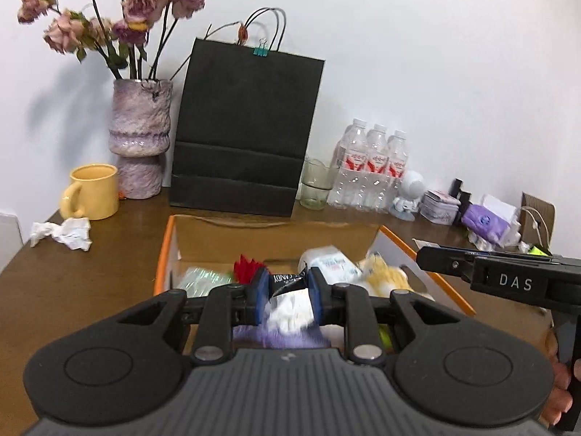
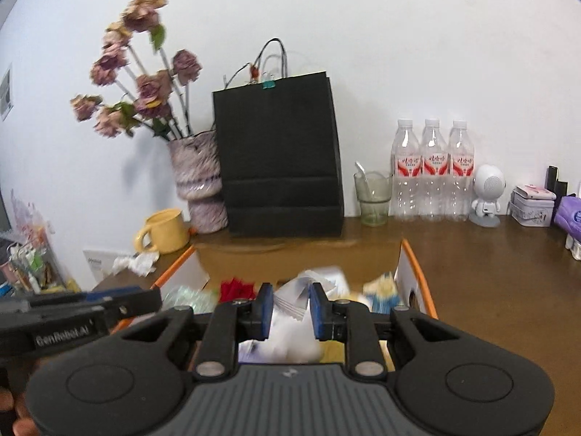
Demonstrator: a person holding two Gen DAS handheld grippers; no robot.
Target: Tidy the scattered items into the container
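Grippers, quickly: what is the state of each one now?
Left gripper: shut on a black candy packet.
Right gripper: shut; whether it holds anything cannot be told.

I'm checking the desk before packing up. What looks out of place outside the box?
A crumpled white paper lies loose on the table, beside the yellow mug, outside the orange-edged box.
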